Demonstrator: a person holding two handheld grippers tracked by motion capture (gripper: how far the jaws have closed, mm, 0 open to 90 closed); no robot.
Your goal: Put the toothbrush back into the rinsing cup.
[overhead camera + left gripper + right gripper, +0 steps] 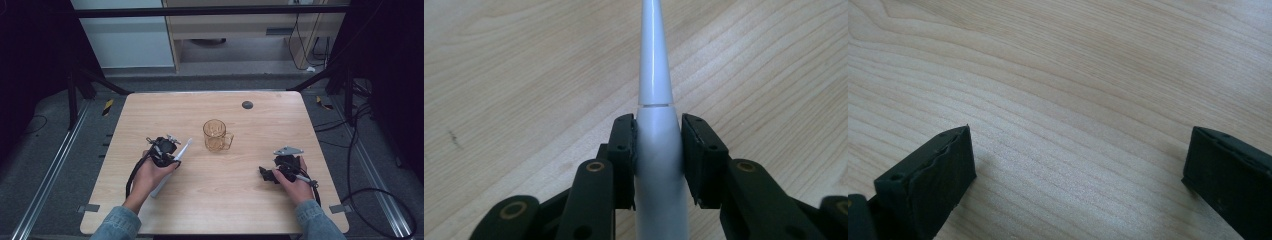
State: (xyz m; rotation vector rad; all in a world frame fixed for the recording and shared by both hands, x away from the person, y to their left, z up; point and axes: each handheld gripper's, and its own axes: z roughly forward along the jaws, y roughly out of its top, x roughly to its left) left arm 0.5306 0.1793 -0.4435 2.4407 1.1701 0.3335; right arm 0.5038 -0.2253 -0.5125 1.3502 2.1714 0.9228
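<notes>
A white electric toothbrush point(184, 149) lies slanted on the wooden table point(230, 200), left of centre, with its thin end pointing toward a mug. My left gripper point(167, 156) is shut on its thick handle. In the left gripper view both pads point(625, 150) press the handle's sides just below the seam, and the toothbrush point(655, 75) narrows away over the wood. The amber glass mug point(216, 135) stands upright mid-table, handle to the right. At the right, my right gripper point(267, 175) rests low over the table, open, with bare wood between its jaws point(1078, 160).
A small dark round disc point(247, 104) sits near the table's far edge. Black frame legs and cables stand on the floor to the left and right of the table. Cables trail from both grippers along the person's hands.
</notes>
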